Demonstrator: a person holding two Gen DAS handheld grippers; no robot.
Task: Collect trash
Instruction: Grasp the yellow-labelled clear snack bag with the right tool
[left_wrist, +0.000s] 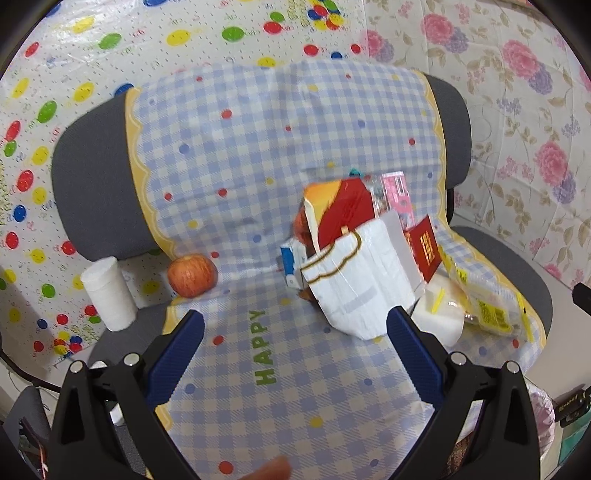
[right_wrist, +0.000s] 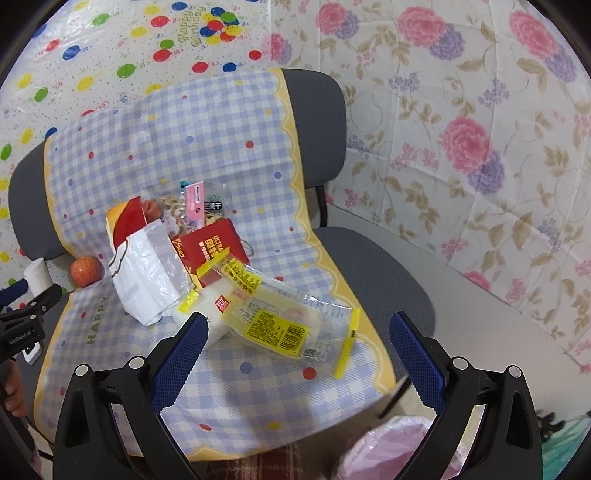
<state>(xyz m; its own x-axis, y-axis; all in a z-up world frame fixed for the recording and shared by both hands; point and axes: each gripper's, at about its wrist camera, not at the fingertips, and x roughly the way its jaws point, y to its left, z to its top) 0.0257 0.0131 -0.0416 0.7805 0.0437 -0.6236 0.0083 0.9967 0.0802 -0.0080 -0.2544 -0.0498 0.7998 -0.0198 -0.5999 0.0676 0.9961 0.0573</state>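
A heap of trash lies on a chair seat covered by a blue checked cloth (left_wrist: 295, 369). It holds a white crumpled bag (left_wrist: 358, 280) (right_wrist: 147, 280), a red box (left_wrist: 424, 247) (right_wrist: 214, 247), an orange and red carton (left_wrist: 340, 206), a pink packet (left_wrist: 397, 192) and a clear yellow-labelled wrapper (right_wrist: 280, 321) (left_wrist: 487, 306). My left gripper (left_wrist: 295, 325) is open just in front of the white bag, holding nothing. My right gripper (right_wrist: 299, 328) is open, its fingers either side of the clear wrapper's near end, above it.
An apple (left_wrist: 192, 275) (right_wrist: 86, 271) and a white paper cup (left_wrist: 109, 295) sit at the seat's left rear. The grey chair back (left_wrist: 96, 184) rises behind. A pink bag (right_wrist: 391, 450) lies below the seat's front edge. Patterned sheets cover the walls.
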